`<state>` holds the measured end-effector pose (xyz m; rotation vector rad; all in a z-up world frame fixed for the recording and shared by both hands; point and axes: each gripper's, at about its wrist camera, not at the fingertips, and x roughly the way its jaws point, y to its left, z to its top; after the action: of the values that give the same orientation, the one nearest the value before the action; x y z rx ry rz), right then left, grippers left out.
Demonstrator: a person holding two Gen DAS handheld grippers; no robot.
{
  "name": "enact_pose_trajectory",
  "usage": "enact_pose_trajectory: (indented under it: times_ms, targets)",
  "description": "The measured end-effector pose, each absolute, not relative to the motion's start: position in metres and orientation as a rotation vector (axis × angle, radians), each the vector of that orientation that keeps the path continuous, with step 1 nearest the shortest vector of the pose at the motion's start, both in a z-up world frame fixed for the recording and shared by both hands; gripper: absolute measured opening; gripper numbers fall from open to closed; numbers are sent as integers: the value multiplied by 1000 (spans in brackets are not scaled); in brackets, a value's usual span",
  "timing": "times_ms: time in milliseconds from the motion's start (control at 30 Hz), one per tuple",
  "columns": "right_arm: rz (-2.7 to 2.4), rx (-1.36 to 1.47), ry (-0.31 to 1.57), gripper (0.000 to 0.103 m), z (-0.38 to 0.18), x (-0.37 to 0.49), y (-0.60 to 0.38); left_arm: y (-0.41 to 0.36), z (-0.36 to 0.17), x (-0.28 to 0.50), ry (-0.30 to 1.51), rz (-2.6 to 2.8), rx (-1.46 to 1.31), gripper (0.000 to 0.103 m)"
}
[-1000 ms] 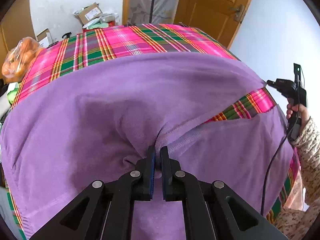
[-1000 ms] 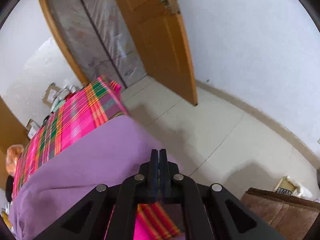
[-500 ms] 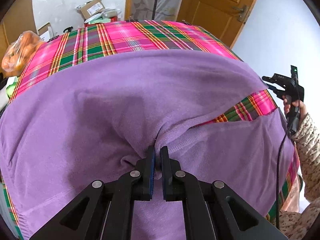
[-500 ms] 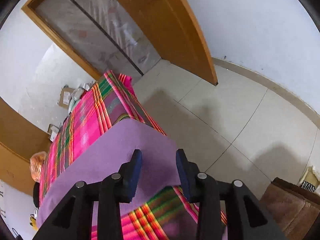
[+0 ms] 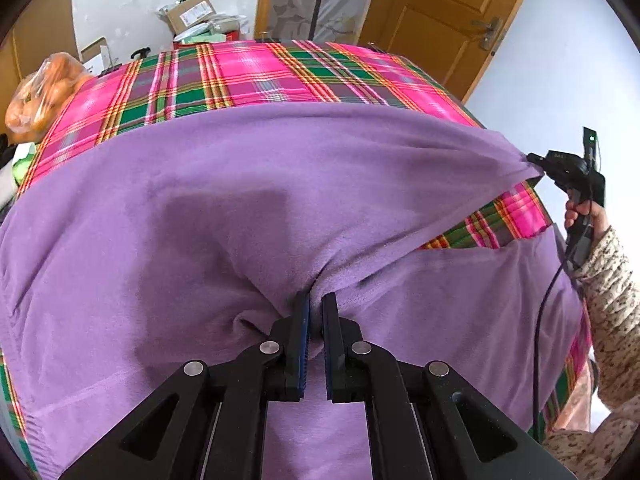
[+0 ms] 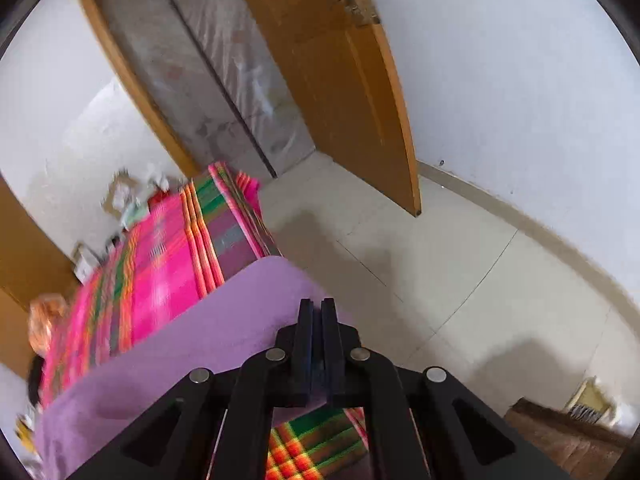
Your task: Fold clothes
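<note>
Left hand-held gripper pinched shut on purple garment; right hand-held gripper clamped on its corner, gripped by hand.

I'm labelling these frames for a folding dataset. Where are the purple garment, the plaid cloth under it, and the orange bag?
purple garment (image 5: pixel 248 208): left wrist view, on its broad flat middle.
plaid cloth (image 5: pixel 256 76): left wrist view, on the bare far part.
orange bag (image 5: pixel 40 92): left wrist view, on its bulging side.

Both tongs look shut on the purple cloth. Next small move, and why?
Probably carry both corners forward together to lay the fold. The left tongs pinch the purple cloth at its near edge, the right tongs hold its right corner taut, and plaid cover lies bare beyond.
</note>
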<state>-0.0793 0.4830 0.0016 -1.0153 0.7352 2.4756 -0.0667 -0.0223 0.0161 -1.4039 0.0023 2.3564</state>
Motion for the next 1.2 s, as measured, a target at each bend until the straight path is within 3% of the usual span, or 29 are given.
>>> enact_pose_trajectory:
  times_ms: [100, 167, 300, 533, 833, 1033, 1200]
  targets:
    - [2429, -1068, 725, 7, -4, -83, 479, -24, 16, -68, -28, 2353, -1410, 8]
    - [2386, -1036, 733, 9, -2, -76, 481, -32, 19, -66, -106, 2342, -1404, 18]
    - [2391, -1003, 690, 23, 11, -64, 471, -54, 26, -56, -208, 2363, -1380, 24]
    - [2574, -974, 500, 23, 44, -54, 404, -145, 35, -38, -488, 2547, -1373, 25]
    - [2982, -1198, 373, 23, 50, -48, 260, -260, 22, -32, -884, 2698, -1468, 30]
    - [3144, -1370, 373, 23, 39, -41, 177, -286, 10, -48, -936, 2666, -1489, 31]
    - [3213, -1466, 345, 23, 30, -36, 126, -294, 1, -69, -952, 2591, -1492, 41]
